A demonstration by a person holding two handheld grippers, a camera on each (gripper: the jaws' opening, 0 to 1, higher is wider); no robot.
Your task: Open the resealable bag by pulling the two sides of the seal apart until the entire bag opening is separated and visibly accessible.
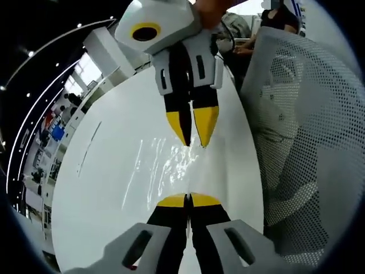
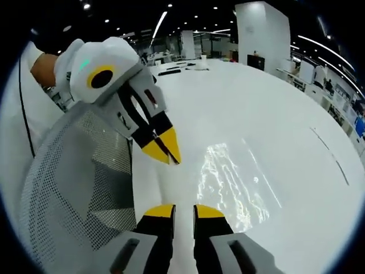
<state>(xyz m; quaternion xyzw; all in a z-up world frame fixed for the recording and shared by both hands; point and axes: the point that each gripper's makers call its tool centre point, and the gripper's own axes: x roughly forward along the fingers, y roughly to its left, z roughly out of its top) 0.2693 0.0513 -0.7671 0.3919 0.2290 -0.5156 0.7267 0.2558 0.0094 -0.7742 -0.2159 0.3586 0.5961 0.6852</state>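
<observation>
A clear resealable bag [image 1: 162,162] lies flat on the white table [image 1: 102,188]; it is glossy and creased, and its seal is hard to make out. My left gripper [image 1: 187,200] is shut, its yellow tips pressed together at the bag's near edge; I cannot tell whether any film is pinched. In the right gripper view the bag [image 2: 234,182] lies right of centre, with the left gripper [image 2: 171,157] coming in from the left, shut, just beside it. My right gripper [image 2: 183,211] is open with nothing between its tips. It faces the left one across the bag as the right gripper [image 1: 194,132].
A white mesh chair back [image 1: 308,114] stands close along the table's edge, also seen as the chair back [image 2: 74,182]. People [image 1: 268,20] sit at the far end. The white table [image 2: 274,103] stretches far beyond the bag, and a pillar [image 2: 256,28] stands behind it.
</observation>
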